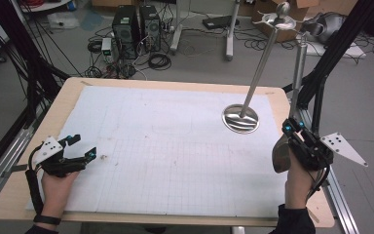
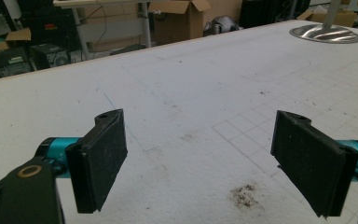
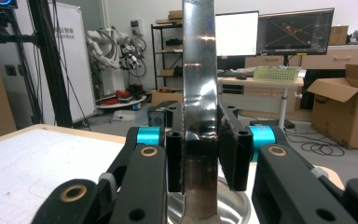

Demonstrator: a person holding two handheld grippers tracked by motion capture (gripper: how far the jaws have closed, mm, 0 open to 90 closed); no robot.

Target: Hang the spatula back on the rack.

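At the table's right edge my right gripper (image 1: 293, 127) is shut on a steel ladle (image 1: 299, 68). The ladle stands upright, its bowl (image 1: 281, 156) low beside the hand and its long handle rising. The right gripper view shows both pads pressed on the flat handle (image 3: 199, 93), with the bowl (image 3: 214, 207) below the jaws. A steel utensil stand has a round base (image 1: 241, 119) on the mat, a leaning pole (image 1: 262, 66) and hooks at its top (image 1: 280, 19). My left gripper (image 1: 84, 146) rests at the front left, open and holding nothing (image 2: 200, 158).
A white gridded mat (image 1: 175, 146) covers most of the wooden table (image 1: 9, 204). A small brown stain (image 2: 243, 195) lies on the mat near the left gripper. Black frame posts (image 1: 29, 58) flank both sides. Computers and cables sit on the floor beyond the far edge.
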